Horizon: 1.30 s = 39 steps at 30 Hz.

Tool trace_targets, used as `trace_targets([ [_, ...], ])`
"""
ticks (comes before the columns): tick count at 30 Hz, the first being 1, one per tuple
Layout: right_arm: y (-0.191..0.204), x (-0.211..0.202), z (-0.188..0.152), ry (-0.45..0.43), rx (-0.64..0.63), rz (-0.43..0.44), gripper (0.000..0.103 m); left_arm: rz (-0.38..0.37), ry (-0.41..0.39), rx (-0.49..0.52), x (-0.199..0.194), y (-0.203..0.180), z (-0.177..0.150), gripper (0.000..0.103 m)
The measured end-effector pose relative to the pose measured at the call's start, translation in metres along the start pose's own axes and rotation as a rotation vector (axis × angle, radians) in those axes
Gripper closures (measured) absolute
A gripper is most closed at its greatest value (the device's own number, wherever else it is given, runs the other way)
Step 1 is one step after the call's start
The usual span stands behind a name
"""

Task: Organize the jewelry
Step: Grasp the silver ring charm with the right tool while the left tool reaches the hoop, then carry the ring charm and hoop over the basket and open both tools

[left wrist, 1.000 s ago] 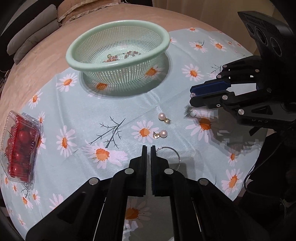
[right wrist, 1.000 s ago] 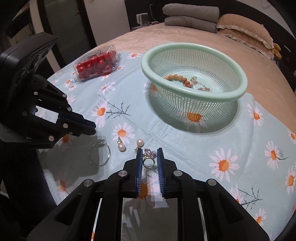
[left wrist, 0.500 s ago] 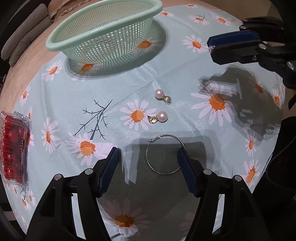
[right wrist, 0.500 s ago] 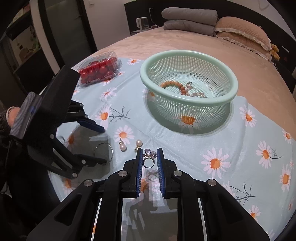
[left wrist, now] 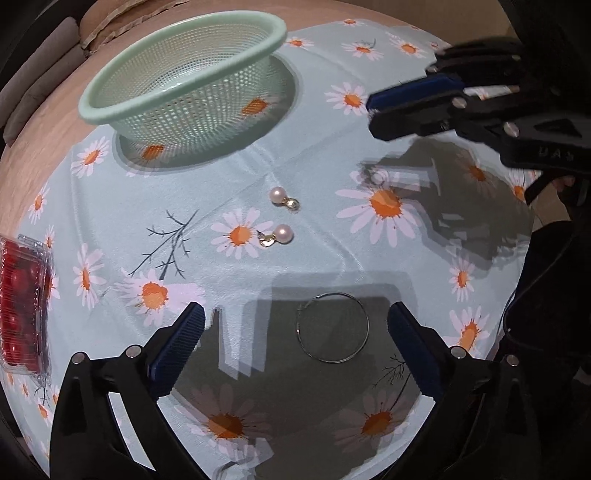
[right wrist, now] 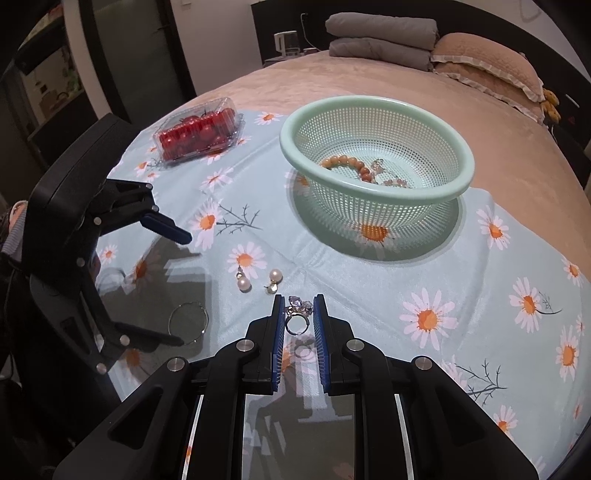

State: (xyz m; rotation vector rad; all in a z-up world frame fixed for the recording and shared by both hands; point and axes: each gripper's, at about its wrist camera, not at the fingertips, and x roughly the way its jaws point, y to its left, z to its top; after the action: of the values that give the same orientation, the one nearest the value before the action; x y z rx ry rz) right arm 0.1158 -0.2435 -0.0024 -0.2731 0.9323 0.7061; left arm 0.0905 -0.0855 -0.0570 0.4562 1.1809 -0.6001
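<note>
My right gripper [right wrist: 298, 314] is shut on a silver ring with a pale stone [right wrist: 296, 316] and holds it above the daisy cloth; it shows in the left wrist view [left wrist: 371, 114]. My left gripper [left wrist: 295, 321] is open wide, low over the cloth, with a thin silver hoop earring [left wrist: 332, 326] between its fingers, nearer the right one. The hoop also shows in the right wrist view [right wrist: 188, 322]. Two pearl earrings [left wrist: 282, 195] [left wrist: 279, 234] lie on the cloth beyond the hoop. The mint green basket [right wrist: 376, 162] holds a brown bead bracelet [right wrist: 345, 164] and other jewelry.
A clear box of red cherry tomatoes [right wrist: 199, 129] sits at the cloth's far left; it shows at the left edge of the left wrist view [left wrist: 22, 306]. The cloth lies on a tan bed with folded grey blankets [right wrist: 380, 35] and a pillow behind.
My left gripper has opened from shut to wide and come down around the hoop earring. My right gripper has kept the ring and lifted slightly.
</note>
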Motion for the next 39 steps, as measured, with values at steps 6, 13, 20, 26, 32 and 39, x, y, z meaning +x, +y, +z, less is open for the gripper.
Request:
trace_targets([
  [6,-0.002,0.0,-0.002,0.007,0.004,-0.004,0.088,0.055,0.053,0.074,0.02,-0.02,-0.006,0.011],
  [13,-0.004,-0.002,-0.001,0.008,0.005,-0.006,0.088,0.003,0.031,0.061,0.007,-0.026,0.008,0.059],
  [20,-0.004,-0.008,0.004,-0.014,0.0,-0.001,0.088,0.035,0.005,0.031,-0.01,-0.015,0.024,0.059],
  [26,-0.012,-0.025,0.016,-0.082,0.032,0.006,0.088,0.024,-0.122,-0.09,-0.055,0.013,0.042,0.059],
  [32,-0.025,-0.037,0.031,-0.163,0.109,0.015,0.088,-0.002,-0.303,-0.226,-0.101,0.035,0.06,0.059],
  [39,-0.043,-0.04,0.051,-0.27,0.217,0.028,0.088,0.015,-0.45,-0.383,-0.12,0.058,0.09,0.059],
])
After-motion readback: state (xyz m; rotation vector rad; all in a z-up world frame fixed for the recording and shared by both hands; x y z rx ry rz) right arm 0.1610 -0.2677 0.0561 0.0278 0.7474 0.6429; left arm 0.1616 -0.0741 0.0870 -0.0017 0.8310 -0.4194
